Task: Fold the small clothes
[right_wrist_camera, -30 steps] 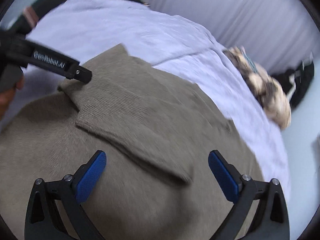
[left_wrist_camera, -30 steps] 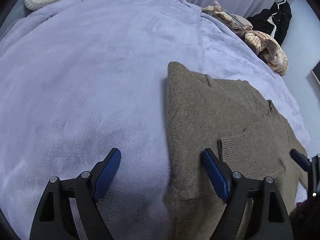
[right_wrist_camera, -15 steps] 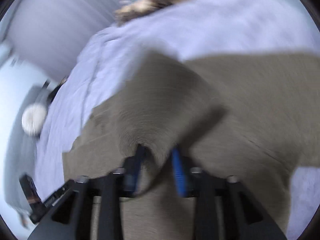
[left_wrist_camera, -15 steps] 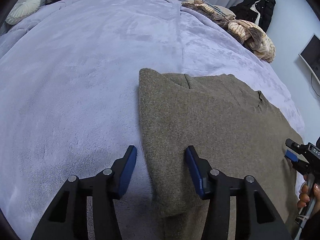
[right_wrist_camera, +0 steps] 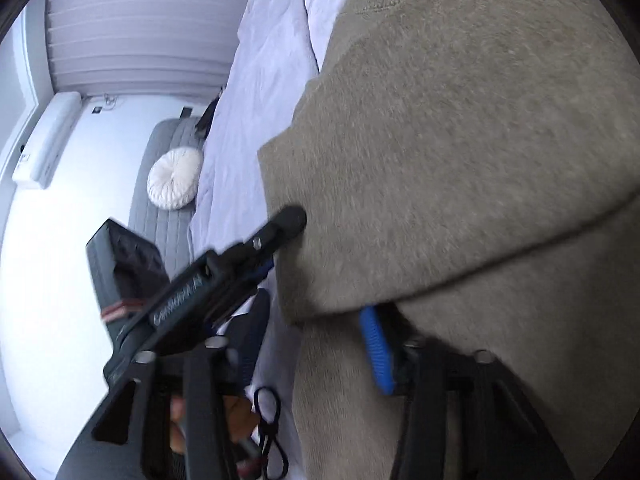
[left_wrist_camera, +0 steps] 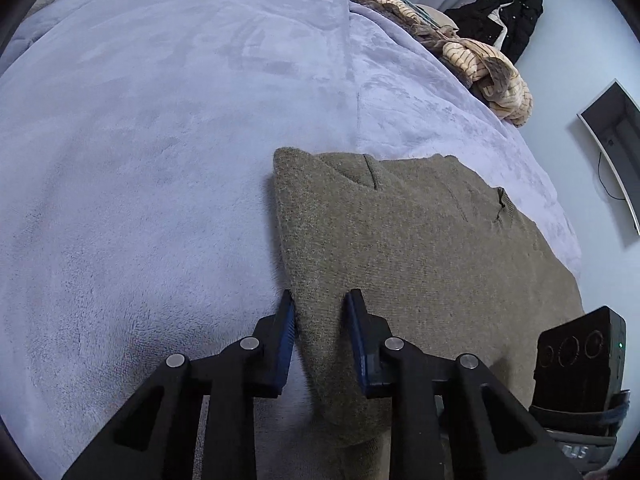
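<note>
An olive-brown knit sweater (left_wrist_camera: 404, 248) lies folded on the lilac bed cover (left_wrist_camera: 152, 152). My left gripper (left_wrist_camera: 320, 328) is shut on the sweater's near left edge, the fabric pinched between its blue pads. In the right wrist view the sweater (right_wrist_camera: 460, 140) fills the right side, a folded layer draped over the right gripper (right_wrist_camera: 320, 344). Only its right blue pad (right_wrist_camera: 376, 350) shows; the left finger is hidden behind the left gripper's black body (right_wrist_camera: 224, 276), so its opening is unclear.
A heap of striped and beige clothes (left_wrist_camera: 472, 60) lies at the bed's far right edge. A black coat (left_wrist_camera: 504, 8) hangs on the wall and a screen (left_wrist_camera: 616, 148) is mounted to the right. A round white cushion (right_wrist_camera: 174, 178) sits by the headboard.
My left gripper has closed from wide open onto the sweater's left edge. The right gripper has swung round, closed in on a fold of the sweater and carried it leftward.
</note>
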`<state>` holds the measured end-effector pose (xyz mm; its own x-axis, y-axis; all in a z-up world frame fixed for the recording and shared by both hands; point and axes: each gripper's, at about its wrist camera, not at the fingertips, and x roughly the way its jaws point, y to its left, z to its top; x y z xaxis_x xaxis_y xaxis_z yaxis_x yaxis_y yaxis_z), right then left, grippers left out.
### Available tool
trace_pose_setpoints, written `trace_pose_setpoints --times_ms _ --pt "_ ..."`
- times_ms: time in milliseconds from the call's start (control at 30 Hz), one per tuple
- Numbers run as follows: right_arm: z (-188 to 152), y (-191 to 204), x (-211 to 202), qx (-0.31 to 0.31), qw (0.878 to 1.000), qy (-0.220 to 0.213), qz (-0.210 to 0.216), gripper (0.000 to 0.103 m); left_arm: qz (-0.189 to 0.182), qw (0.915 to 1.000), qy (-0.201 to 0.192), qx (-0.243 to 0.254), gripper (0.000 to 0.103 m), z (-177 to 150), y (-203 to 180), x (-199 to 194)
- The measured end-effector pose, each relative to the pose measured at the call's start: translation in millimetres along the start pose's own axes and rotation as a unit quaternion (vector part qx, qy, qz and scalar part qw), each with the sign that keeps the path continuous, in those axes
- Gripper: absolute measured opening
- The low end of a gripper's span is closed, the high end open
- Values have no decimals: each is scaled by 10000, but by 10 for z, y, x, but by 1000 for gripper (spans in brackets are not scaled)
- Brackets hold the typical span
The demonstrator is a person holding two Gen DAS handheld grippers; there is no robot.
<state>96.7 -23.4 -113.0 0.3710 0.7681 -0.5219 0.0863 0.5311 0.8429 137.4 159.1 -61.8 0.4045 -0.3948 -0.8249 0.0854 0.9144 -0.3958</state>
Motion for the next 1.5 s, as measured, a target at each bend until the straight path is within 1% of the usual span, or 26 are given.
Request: trace_pose_setpoints --times_ms 33,100,200,333,367,433,467,500,533,567,633,667,733,767,833,900,933,967,1000,1100,1167,1200,1233,1300,1367,1500 --pt "28 28 96 30 10000 40 22 7 -41 10000 -21 29 15 11 19 -27" --pt "115 93 241 112 9997 145 184 7 -144 9999 -77 51 14 21 93 -88" --pt "50 225 375 -28 9991 288 318 6 -36 9999 -110 58 14 3 215 -88" --pt "-85 213 554 -127 9988 453 -90 7 35 9998 -99 -166 14 -41 336 -35" --pt "-97 224 520 -143 9987 478 -88 7 67 9997 -152 -151 14 -53 328 -57" --pt "-91 264 431 -210 9973 697 -121 13 211 9995 -228 -48 14 -65 287 -102" --pt "-86 285 344 -287 9964 792 -116 25 299 9992 -253 16 14 -70 255 -129" --pt "-70 297 208 -400 9962 764 -144 45 358 9989 -280 62 14 -76 232 -159" --pt "-44 297 36 -530 9962 639 -253 56 410 9986 -323 111 14 -83 202 -194" --pt "-22 271 -189 -654 9962 406 -409 63 455 9981 -374 154 14 -92 166 -238" --pt "93 155 -643 -727 9942 -165 -772 63 440 9977 -465 219 14 -105 110 -316" --pt "159 57 -905 -632 9912 -517 -1038 63 437 9973 -517 274 14 -111 61 -350" --pt "314 -119 -1298 -332 9844 -1065 -1358 63 437 9967 -564 379 14 -124 -35 -372" --pt "402 -235 -1477 -81 9805 -1327 -1448 63 465 9964 -551 450 14 -133 -89 -353" --pt "552 -396 -1672 348 9766 -1628 -1361 63 632 9954 -449 567 14 -162 -169 -268" --pt "727 -456 -1708 530 9716 -1835 -1399 63 865 9936 -336 640 14 -209 -214 -154" --pt "802 -443 -1682 484 9697 -1884 -1477 63 964 9922 -357 712 14 -236 -239 -121" --pt "882 -418 -1633 418 9684 -1881 -1584 46 1048 9905 -390 805 14 -260 -256 -107" --pt "945 -389 -1586 398 9667 -1829 -1747 5 1099 9894 -406 860 14 -274 -272 -104" --pt "929 -338 -1672 229 9695 -1645 -1804 6 1185 9878 -414 918 14 -290 -249 -110" --pt "856 -332 -1718 -91 9609 -1532 -2306 7 1228 9877 -392 885 14 -296 -200 -85" --pt "832 -398 -1744 -60 9597 -1431 -2420 6 1251 9878 -384 847 14 -298 -179 -71" --pt "760 -567 -1879 93 9606 -1412 -2393 6 1281 9878 -392 794 14 -298 -161 -74" --pt "665 -701 -2052 411 9641 -1523 -2135 7 1302 9882 -411 692 14 -292 -150 -134" --pt "575 -719 -2276 460 9559 -1700 -2352 9 1286 9888 -467 596 14 -287 -177 -244" --pt "519 -551 -2501 -240 9422 -1990 -2685 15 1135 9889 -662 700 14 -297 -384 -394"
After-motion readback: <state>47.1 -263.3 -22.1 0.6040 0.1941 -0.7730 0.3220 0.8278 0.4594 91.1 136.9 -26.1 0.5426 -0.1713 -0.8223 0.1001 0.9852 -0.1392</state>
